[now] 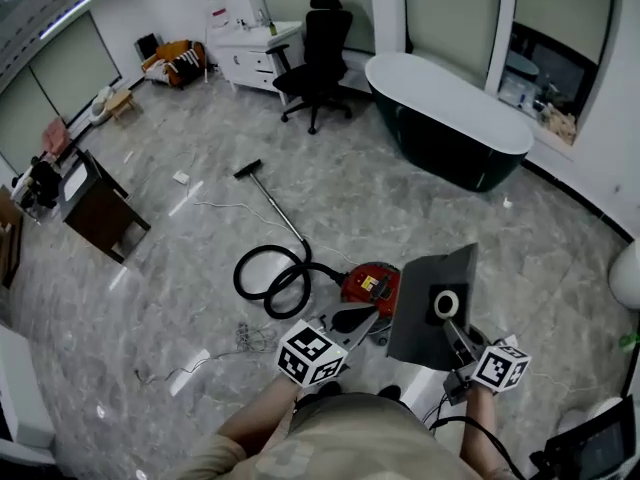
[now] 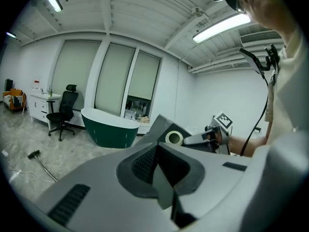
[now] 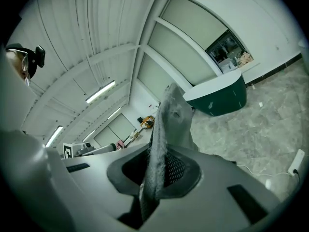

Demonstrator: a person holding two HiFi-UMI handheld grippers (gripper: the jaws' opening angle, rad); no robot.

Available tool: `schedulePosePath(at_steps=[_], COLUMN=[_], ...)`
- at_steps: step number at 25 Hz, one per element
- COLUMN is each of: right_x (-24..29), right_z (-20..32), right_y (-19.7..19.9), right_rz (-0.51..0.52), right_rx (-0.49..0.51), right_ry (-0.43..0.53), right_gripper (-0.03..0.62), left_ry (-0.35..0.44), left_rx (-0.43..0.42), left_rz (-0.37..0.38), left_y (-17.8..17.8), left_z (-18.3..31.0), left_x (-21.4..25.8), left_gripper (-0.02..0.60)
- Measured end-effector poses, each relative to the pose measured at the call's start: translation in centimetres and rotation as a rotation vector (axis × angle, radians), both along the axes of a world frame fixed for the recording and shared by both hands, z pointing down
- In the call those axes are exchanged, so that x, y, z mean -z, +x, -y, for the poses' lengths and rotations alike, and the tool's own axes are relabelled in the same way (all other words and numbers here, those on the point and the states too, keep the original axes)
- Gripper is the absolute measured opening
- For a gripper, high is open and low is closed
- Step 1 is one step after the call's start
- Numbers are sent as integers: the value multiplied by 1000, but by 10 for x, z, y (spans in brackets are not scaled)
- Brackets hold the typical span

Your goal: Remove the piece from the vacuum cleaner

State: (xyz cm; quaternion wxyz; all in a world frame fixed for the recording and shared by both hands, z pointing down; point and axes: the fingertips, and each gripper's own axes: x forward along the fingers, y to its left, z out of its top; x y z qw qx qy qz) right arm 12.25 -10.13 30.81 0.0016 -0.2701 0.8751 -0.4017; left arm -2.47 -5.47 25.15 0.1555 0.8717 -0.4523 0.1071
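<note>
Both forearms reach forward and down from the body, the left forearm (image 1: 255, 420) angled inward and the right forearm (image 1: 480, 446) nearly straight ahead. The left gripper (image 1: 352, 320) has its jaws closed together with nothing between them. The right gripper (image 1: 451, 328), a little farther forward, is raised (jaws nearly together) and clamps the edge of a grey piece (image 1: 425, 303).

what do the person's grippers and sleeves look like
Both the left gripper and right gripper have pale grey bodies, dark textured fingers and a white cube printed with black square markers. A black cable trails from the right one. The shirt is beige, short-sleeved.
</note>
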Motion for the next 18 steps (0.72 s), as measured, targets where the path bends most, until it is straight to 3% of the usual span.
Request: schedulePosePath(at_steps=[4,12,18], right_x=[18,35,51], right_z=[2,-35,-109], right_y=[-39,-54,-87], right_rz=[0,-39,-58], right_rx=[-29,-142,-368], right_ry=[33,45,43], right_gripper=[29,29,29], left_ry=[15,16,-8], left_rx=[-13,-130,-353], left_rz=[-27,-84,-147], left_y=[-44,-59,-97], left_z=[1,-17,-55], left_x=[2,8,3], left_gripper=[2,2,2])
